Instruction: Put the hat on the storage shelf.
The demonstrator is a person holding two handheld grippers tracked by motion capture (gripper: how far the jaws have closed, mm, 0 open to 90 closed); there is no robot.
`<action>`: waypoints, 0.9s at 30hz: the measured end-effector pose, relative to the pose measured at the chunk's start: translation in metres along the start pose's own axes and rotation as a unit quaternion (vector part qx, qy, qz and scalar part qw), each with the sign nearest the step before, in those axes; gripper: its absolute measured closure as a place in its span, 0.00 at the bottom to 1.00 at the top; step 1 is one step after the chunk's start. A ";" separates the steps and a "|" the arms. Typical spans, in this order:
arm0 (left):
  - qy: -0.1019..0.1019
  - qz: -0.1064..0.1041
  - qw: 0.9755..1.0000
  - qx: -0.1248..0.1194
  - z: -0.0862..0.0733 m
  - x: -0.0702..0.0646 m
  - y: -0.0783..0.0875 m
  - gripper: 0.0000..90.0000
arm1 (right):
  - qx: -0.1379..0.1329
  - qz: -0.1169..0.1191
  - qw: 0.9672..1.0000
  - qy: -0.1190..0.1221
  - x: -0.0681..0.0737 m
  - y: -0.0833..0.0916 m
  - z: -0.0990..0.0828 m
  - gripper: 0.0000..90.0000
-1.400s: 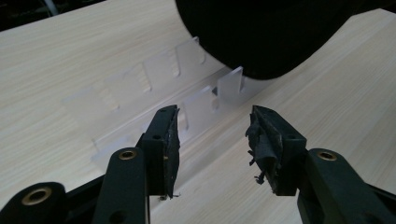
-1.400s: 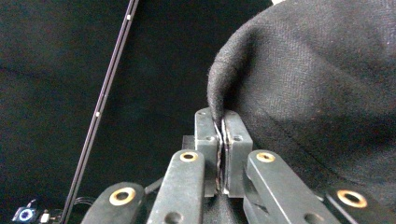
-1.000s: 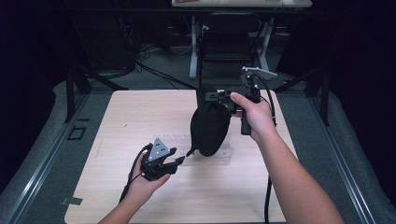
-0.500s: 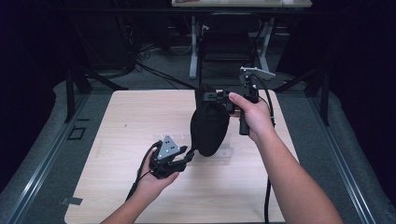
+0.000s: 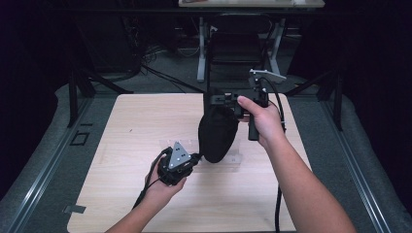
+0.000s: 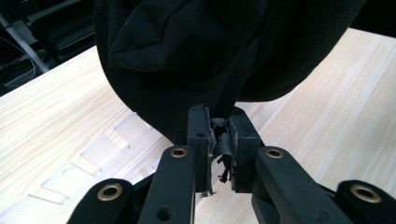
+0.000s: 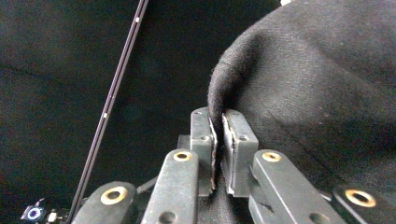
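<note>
The right hand (image 5: 262,119) is raised above the far half of the table (image 5: 126,126), with the forearm coming in from the lower right edge and stretched forward. It grips the handle of the right gripper (image 5: 228,103), which points to the left, roughly level. A black cloth (image 5: 217,133) hangs down from this gripper – in the right gripper view the two pads are pressed together on a folded edge of the cloth (image 7: 299,84), with only the thin fabric between them. The jaws have just been easing open a little, but the cloth is pinched between them.

The left hand (image 5: 167,182) is low, near the middle of the table, with the palm under the left gripper (image 5: 197,159), and the grey plate (image 5: 180,156) on top faces up. This gripper points to the right and a little away from the person, at the bottom end of the hanging cloth. In the left gripper view the jaws have just been closing and are now almost together, holding a small bunch of the cloth's (image 6: 196,51) lower edge between the pads.

So the cloth is in the air between both grippers, top edge at the right one, bottom tip at the left one, just above the wood.

A clear plastic piece (image 5: 233,160) lies flat on the table under the cloth. Cables (image 5: 278,204) trail from both grippers toward the person – beyond the table a dark chair (image 5: 238,48) and desk legs (image 5: 200,48) stand
</note>
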State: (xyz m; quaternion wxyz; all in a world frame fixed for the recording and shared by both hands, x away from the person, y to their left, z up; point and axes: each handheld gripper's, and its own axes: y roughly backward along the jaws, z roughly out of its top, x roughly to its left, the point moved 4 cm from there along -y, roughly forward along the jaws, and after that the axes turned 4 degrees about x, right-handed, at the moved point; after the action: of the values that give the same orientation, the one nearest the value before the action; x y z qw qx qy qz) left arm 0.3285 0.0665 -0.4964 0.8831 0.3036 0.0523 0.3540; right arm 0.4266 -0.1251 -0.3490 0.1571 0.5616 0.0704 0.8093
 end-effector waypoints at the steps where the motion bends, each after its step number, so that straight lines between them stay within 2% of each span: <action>1: -0.005 0.002 1.000 0.001 0.000 0.000 0.000 0.92 | 0.000 0.002 1.000 0.000 0.000 0.000 0.000 0.90; 7: -0.013 0.009 1.000 0.002 -0.001 0.002 0.001 0.93 | -0.007 0.015 1.000 0.004 0.005 0.006 -0.001 0.84; 10: -0.002 0.011 1.000 -0.001 -0.004 0.005 0.003 0.94 | -0.017 0.014 1.000 0.002 0.005 0.012 -0.001 0.82; 11: -0.001 0.012 1.000 -0.001 -0.005 0.006 0.003 0.94 | -0.007 0.024 1.000 0.007 0.004 0.017 -0.001 0.82; 14: -0.003 0.023 1.000 0.001 -0.009 0.010 0.005 0.95 | -0.013 0.006 1.000 0.003 0.003 0.024 -0.001 0.83; 16: -0.004 0.024 1.000 0.008 -0.014 0.011 0.005 0.95 | -0.014 0.004 1.000 0.004 0.002 0.027 -0.001 0.83; 17: -0.006 0.025 1.000 0.011 -0.016 0.011 0.005 0.95 | -0.031 0.004 1.000 0.003 0.003 0.026 -0.001 0.83; 18: -0.008 0.025 1.000 0.015 -0.019 0.012 0.004 0.95 | -0.028 0.001 1.000 0.006 0.002 0.027 -0.002 0.83; 22: 0.007 0.022 1.000 0.020 -0.031 0.014 0.002 0.95 | -0.025 -0.008 1.000 0.013 0.003 0.028 -0.004 0.83; 24: 0.008 0.028 0.999 0.023 -0.034 0.017 0.001 0.94 | -0.023 -0.012 1.000 0.016 0.002 0.028 -0.005 0.82; 25: 0.041 0.025 0.998 0.033 -0.043 0.021 -0.003 0.94 | -0.023 -0.017 0.999 0.020 0.003 0.028 -0.006 0.82; 27: 0.045 0.017 0.999 0.025 -0.046 0.025 -0.004 0.93 | -0.023 -0.018 0.999 0.021 0.003 0.028 -0.007 0.82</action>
State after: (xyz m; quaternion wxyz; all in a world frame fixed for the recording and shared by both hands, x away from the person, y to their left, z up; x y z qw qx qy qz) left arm 0.3351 0.1032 -0.5325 0.8657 0.3102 0.0958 0.3810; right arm 0.4145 -0.1503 -0.3409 0.1827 0.5394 0.0652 0.8194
